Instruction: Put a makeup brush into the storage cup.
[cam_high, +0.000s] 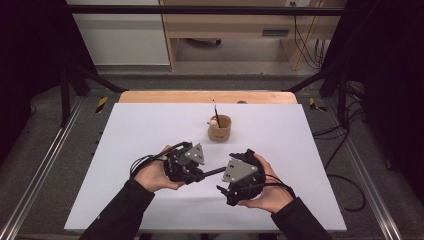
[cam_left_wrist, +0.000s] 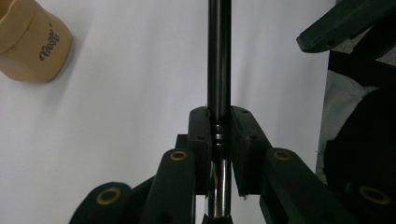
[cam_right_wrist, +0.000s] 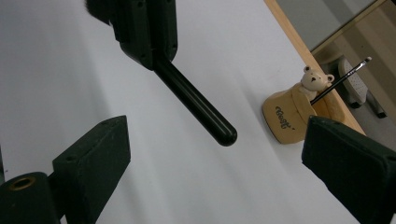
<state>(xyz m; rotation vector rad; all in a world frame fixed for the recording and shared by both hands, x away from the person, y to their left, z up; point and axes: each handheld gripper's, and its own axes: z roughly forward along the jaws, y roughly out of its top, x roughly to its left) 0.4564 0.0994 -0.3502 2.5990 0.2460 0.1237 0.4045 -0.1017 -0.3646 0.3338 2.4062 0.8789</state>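
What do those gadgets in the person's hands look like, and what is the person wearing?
Each hand grips a chunky black tool: the left gripper and the right gripper. Each carries a grey three-cornered plate on top with small dark dots, and a black cable loops back from it. The blocky black jaws show brass-coloured rings at their joints. Both sleeves are black.

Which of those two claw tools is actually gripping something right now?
The left gripper: its jaws are clamped on a black pen that sticks out toward the other hand. The right gripper stands wide open, nothing between its jaws.
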